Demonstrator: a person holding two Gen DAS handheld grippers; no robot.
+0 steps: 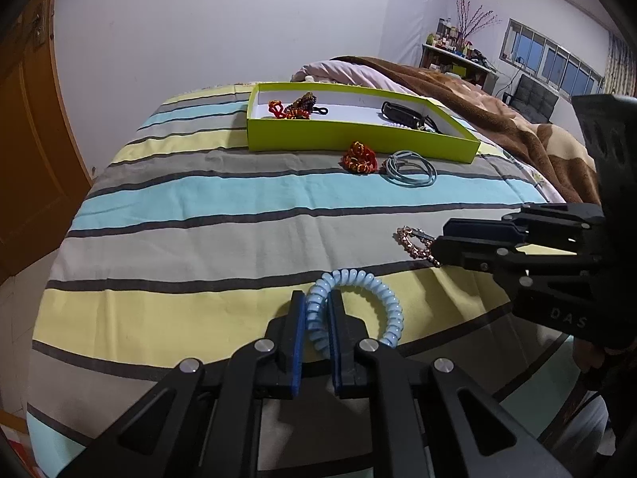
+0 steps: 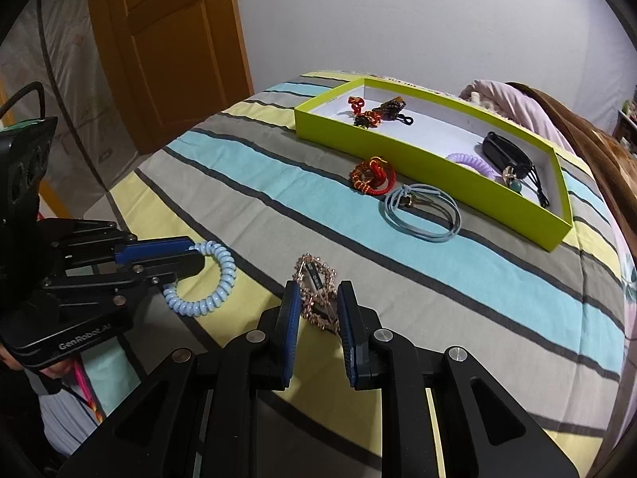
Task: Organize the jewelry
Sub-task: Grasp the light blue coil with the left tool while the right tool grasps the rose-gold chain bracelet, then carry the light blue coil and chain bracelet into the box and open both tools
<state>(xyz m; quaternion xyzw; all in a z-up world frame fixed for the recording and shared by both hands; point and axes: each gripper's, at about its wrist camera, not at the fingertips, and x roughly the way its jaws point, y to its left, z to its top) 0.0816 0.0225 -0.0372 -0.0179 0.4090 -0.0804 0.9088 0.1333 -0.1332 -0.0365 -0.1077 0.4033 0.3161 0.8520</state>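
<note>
A pale blue spiral hair tie (image 1: 384, 298) lies on the striped bedsheet, and my left gripper (image 1: 316, 302) is shut on its left side. In the right wrist view the same gripper (image 2: 197, 255) comes in from the left and pinches the tie (image 2: 219, 279). A rose-gold beaded clip (image 2: 314, 279) rests flat on the sheet. My right gripper (image 2: 318, 288) stands astride it, jaws narrowly open, pads beside the clip. The left wrist view shows its tips (image 1: 437, 246) at the clip (image 1: 412, 241). The lime-green tray (image 2: 418, 159) sits farther back.
A red braided bracelet (image 2: 372, 177) and a grey-blue cord loop (image 2: 422, 215) lie on the sheet in front of the tray. Inside the tray are red and dark bracelets, a purple coil (image 2: 469, 161) and a black band. A brown blanket (image 1: 497, 111) lies on the right. A wooden door (image 2: 171, 40) stands beyond the bed.
</note>
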